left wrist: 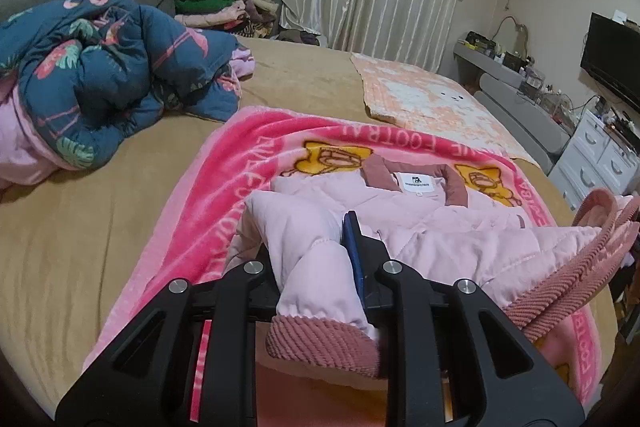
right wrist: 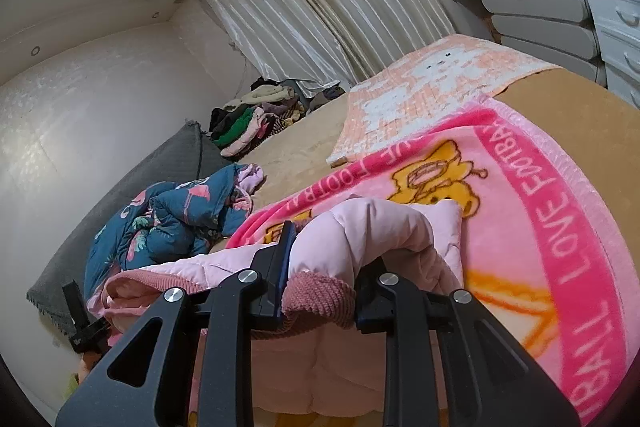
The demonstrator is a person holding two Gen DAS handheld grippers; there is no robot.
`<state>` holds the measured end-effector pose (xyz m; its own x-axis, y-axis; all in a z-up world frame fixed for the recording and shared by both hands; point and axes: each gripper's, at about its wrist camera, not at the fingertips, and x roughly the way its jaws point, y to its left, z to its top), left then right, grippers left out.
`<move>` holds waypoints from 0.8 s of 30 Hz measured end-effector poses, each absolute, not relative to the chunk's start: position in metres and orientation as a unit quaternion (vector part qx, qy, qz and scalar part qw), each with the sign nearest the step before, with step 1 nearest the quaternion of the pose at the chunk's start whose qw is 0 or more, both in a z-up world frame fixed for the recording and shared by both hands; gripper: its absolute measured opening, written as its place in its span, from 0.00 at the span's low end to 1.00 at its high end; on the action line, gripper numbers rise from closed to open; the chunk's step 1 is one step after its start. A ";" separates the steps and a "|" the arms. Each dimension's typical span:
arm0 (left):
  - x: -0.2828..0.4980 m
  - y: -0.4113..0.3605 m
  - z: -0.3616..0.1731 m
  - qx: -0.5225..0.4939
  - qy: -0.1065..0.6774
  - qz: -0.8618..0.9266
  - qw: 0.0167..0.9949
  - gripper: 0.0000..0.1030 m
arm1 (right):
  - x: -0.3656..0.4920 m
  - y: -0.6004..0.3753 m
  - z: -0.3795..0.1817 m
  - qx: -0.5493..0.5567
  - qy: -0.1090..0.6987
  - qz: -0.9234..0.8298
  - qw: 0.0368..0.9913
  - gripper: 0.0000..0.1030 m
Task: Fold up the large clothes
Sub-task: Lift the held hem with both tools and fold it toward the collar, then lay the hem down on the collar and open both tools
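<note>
Quilted pink jacket (left wrist: 460, 243), ribbed cuff (left wrist: 320, 343), fleece blanket (left wrist: 240, 155)

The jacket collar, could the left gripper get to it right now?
Probably not right away. The left gripper is shut on a sleeve of the pink jacket. The collar lies uncovered just beyond, so the path looks free once it lets go.

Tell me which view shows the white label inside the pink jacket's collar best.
The left wrist view. There the white label faces the camera, framed by the darker collar, with the pink jacket spread out below it. In the right wrist view the label is not visible; only a bunched sleeve and ribbed cuff of the jacket show.
</note>
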<state>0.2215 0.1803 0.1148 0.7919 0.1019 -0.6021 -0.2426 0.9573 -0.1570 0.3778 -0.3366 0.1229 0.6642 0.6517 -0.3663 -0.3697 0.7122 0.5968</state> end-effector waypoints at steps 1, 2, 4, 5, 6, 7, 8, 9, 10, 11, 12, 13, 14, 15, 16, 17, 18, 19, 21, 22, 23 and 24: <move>0.223 0.181 0.113 -0.116 0.308 0.090 0.940 0.16 | 0.380 -0.336 0.122 0.243 0.291 0.288 0.879 0.22; 0.225 0.181 0.111 -0.116 0.307 0.089 0.940 0.16 | 0.383 -0.335 0.120 0.242 0.293 0.285 0.880 0.22; 0.227 0.183 0.109 -0.117 0.305 0.087 0.941 0.17 | 0.388 -0.333 0.117 0.239 0.298 0.279 0.881 0.22; 0.228 0.183 0.108 -0.118 0.303 0.085 0.942 0.18 | 0.392 -0.332 0.114 0.240 0.303 0.273 0.881 0.22; 0.229 0.183 0.107 -0.121 0.301 0.082 0.942 0.19 | 0.395 -0.332 0.113 0.239 0.306 0.270 0.881 0.22; 0.230 0.184 0.106 -0.125 0.299 0.080 0.943 0.21 | 0.399 -0.330 0.111 0.237 0.310 0.267 0.881 0.22; 0.231 0.185 0.105 -0.129 0.298 0.079 0.943 0.23 | 0.403 -0.329 0.109 0.234 0.314 0.263 0.882 0.22; 0.232 0.188 0.104 -0.138 0.295 0.075 0.942 0.26 | 0.406 -0.329 0.106 0.233 0.318 0.260 0.882 0.22; 0.234 0.189 0.103 -0.144 0.294 0.073 0.942 0.30 | 0.410 -0.328 0.104 0.232 0.321 0.256 0.882 0.22; 0.234 0.190 0.102 -0.148 0.292 0.071 0.942 0.32 | 0.412 -0.326 0.102 0.230 0.324 0.253 0.882 0.22; 0.235 0.191 0.101 -0.152 0.290 0.069 0.942 0.39 | 0.416 -0.325 0.101 0.228 0.326 0.250 0.883 0.22; 0.235 0.192 0.101 -0.157 0.287 0.065 0.943 0.47 | 0.420 -0.323 0.099 0.229 0.330 0.245 0.882 0.22; 0.235 0.192 0.100 -0.160 0.285 0.061 0.943 0.50 | 0.423 -0.321 0.097 0.229 0.334 0.242 0.882 0.22; 0.235 0.192 0.100 -0.162 0.282 0.059 0.944 0.52 | 0.426 -0.320 0.095 0.228 0.337 0.239 0.882 0.22; 0.236 0.191 0.100 -0.162 0.281 0.057 0.944 0.53 | 0.429 -0.319 0.093 0.229 0.340 0.237 0.881 0.23; 0.236 0.190 0.100 -0.159 0.280 0.058 0.945 0.53 | 0.434 -0.318 0.091 0.230 0.345 0.239 0.878 0.23; 0.236 0.189 0.100 -0.160 0.280 0.058 0.945 0.54 | 0.438 -0.317 0.089 0.230 0.349 0.239 0.876 0.23; 0.236 0.190 0.100 -0.163 0.279 0.055 0.945 0.58 | 0.442 -0.317 0.086 0.236 0.353 0.239 0.873 0.23; 0.235 0.190 0.101 -0.171 0.271 0.045 0.946 0.70 | 0.449 -0.318 0.080 0.253 0.363 0.240 0.864 0.24; 0.233 0.190 0.104 -0.173 0.265 0.041 0.948 0.74 | 0.453 -0.319 0.077 0.261 0.369 0.237 0.860 0.25; 0.233 0.189 0.106 -0.171 0.262 0.038 0.949 0.75 | 0.455 -0.319 0.075 0.264 0.372 0.237 0.858 0.25; 0.232 0.187 0.108 -0.166 0.259 0.039 0.951 0.78 | 0.458 -0.319 0.072 0.268 0.375 0.235 0.856 0.26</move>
<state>0.2316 0.1874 0.1083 0.8624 -0.0116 -0.5062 -0.1605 0.9419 -0.2950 0.4578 -0.3195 0.0716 0.6081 0.6029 -0.5164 -0.2003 0.7460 0.6351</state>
